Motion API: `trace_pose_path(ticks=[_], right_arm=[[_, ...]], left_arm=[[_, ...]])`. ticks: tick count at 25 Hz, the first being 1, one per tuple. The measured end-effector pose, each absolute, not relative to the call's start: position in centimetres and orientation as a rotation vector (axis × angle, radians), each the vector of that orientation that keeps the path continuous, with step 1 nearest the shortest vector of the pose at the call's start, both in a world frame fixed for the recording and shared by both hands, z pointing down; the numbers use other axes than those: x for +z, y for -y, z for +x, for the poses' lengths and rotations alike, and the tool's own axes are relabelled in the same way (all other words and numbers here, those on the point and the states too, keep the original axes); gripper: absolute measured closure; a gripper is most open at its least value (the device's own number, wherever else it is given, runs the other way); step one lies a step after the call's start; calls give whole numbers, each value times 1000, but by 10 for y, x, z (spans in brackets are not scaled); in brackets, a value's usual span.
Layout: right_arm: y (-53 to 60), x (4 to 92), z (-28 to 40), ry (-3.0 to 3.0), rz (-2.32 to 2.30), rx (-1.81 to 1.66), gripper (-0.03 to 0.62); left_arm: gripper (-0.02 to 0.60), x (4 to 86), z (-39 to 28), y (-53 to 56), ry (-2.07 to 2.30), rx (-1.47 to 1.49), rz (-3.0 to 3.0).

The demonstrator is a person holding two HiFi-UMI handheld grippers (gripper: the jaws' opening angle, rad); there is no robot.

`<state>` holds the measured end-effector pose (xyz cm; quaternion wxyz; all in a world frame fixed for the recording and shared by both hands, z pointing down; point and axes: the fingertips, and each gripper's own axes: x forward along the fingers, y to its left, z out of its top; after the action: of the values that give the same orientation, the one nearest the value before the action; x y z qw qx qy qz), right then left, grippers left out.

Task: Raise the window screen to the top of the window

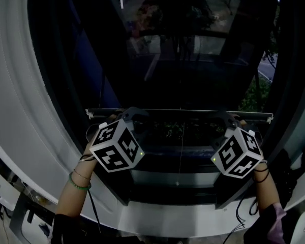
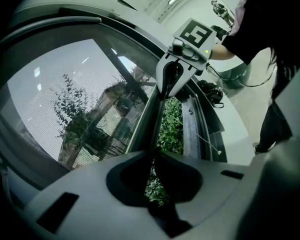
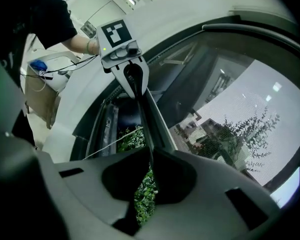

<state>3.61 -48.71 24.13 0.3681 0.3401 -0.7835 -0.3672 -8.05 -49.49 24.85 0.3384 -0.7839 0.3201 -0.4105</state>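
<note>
**White-framed window, screen bar gripped at two points**

Smooth white frame [image 1: 20, 85] curves around a dark pane, and daylight, trees and buildings show through the fine mesh of the one screen [image 2: 65, 109]. Its single thin metal bar [image 1: 180, 110] lies level across the lower part of the opening. The mesh is above the bar, and an open gap filled with green leaves [image 2: 172, 126] is below it.

The left tongs [image 1: 129, 113] sit toward the bar's left end, with their grey jaws pinched nearly together on its narrow edge. One slim white cord [image 1: 182, 151] hangs from the bar's middle, between the two tools. The right tongs [image 1: 229, 117] sit toward the right end, clamped in the same way on the bar's thin lip.

There are two marker cubes, one per tool, each boxy and printed with black-and-white squares. A green bead bracelet [image 1: 77, 183] circles the left wrist.
</note>
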Motion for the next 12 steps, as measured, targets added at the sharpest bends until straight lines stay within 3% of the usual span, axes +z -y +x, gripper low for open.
trace_pose_path(ticks=[12], right_arm=[[487,132,34,2021,930,-1072,562]], left_arm=[[546,136,-83,496,-889,-938,-2038]])
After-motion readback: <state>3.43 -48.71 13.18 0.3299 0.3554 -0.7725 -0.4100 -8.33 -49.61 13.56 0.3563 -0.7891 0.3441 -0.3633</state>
